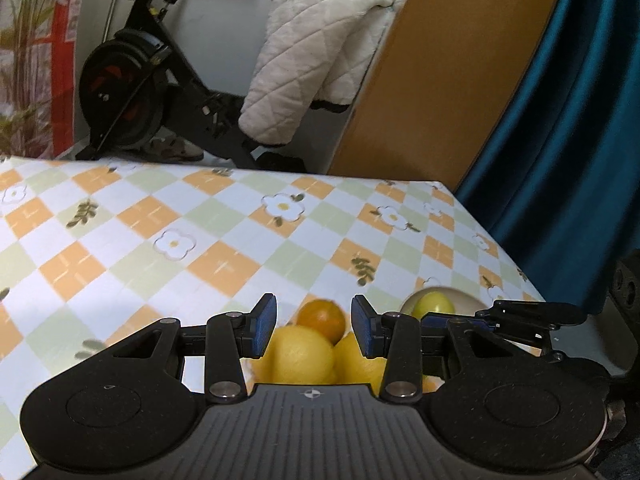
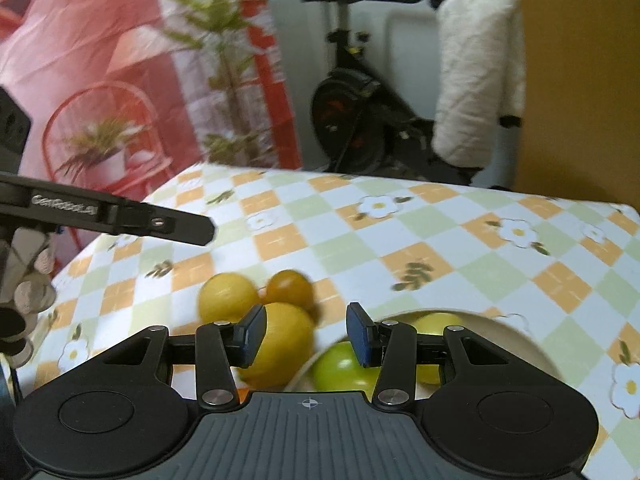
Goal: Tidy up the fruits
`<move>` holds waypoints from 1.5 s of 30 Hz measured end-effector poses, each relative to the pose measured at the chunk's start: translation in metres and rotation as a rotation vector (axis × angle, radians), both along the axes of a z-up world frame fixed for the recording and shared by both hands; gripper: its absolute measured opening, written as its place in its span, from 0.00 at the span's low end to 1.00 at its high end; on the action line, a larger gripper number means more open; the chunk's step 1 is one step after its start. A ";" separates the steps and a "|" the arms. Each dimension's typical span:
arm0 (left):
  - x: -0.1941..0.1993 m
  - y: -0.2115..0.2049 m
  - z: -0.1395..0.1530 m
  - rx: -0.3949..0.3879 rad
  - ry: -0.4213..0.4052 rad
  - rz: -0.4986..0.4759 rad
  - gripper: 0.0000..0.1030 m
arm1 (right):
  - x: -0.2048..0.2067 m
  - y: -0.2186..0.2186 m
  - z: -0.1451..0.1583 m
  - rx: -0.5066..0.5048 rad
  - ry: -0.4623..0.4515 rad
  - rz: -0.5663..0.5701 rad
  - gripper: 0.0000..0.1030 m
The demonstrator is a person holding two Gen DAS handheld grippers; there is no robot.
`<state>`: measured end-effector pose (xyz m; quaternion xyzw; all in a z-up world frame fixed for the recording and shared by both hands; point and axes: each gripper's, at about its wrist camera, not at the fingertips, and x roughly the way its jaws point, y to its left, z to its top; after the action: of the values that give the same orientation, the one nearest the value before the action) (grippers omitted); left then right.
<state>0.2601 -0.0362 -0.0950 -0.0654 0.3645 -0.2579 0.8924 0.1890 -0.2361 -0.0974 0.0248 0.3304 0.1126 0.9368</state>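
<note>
In the left wrist view my left gripper [image 1: 314,326] is open and empty above a cluster of fruit: an orange [image 1: 321,318] and yellow lemons [image 1: 300,354]. A white bowl [image 1: 466,298] with a green-yellow fruit [image 1: 434,304] sits to the right, partly behind my right gripper's fingers [image 1: 520,314]. In the right wrist view my right gripper [image 2: 306,334] is open and empty above the gap between a lemon [image 2: 284,344] and the bowl [image 2: 516,336], which holds green fruits [image 2: 340,366]. Another lemon [image 2: 228,298] and the orange [image 2: 290,288] lie beyond.
The table has a checked floral cloth [image 1: 200,240]. Its far edge [image 1: 240,170] faces an exercise bike [image 1: 128,80] with a white quilted garment [image 1: 312,52]. A wooden panel [image 1: 440,60] and teal curtain [image 1: 560,140] stand at the right. The left gripper's arm [image 2: 120,216] crosses the right view's left side.
</note>
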 end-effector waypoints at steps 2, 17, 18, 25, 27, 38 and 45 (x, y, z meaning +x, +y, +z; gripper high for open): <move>0.000 0.008 -0.003 -0.008 0.008 0.011 0.42 | 0.002 0.014 0.000 -0.025 0.003 0.032 0.40; 0.003 0.034 -0.024 -0.087 0.053 0.048 0.43 | 0.037 0.082 -0.012 -0.183 0.028 0.168 0.47; 0.004 0.034 -0.025 -0.094 0.054 0.043 0.43 | 0.039 0.084 -0.013 -0.191 0.035 0.171 0.47; 0.006 0.032 -0.033 -0.121 0.069 0.020 0.43 | 0.040 0.091 -0.018 -0.210 0.045 0.183 0.50; 0.005 0.033 -0.036 -0.120 0.076 0.016 0.43 | 0.036 0.093 -0.016 -0.206 0.039 0.199 0.50; 0.005 0.034 -0.052 -0.114 0.121 -0.007 0.49 | 0.042 0.095 -0.020 -0.209 0.054 0.184 0.58; 0.009 0.034 -0.060 -0.142 0.139 -0.013 0.49 | 0.048 0.100 -0.027 -0.263 0.064 0.168 0.58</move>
<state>0.2687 -0.0019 -0.1547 -0.1440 0.4066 -0.2837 0.8564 0.2374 -0.1361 -0.1239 -0.1224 0.3727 0.1457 0.9082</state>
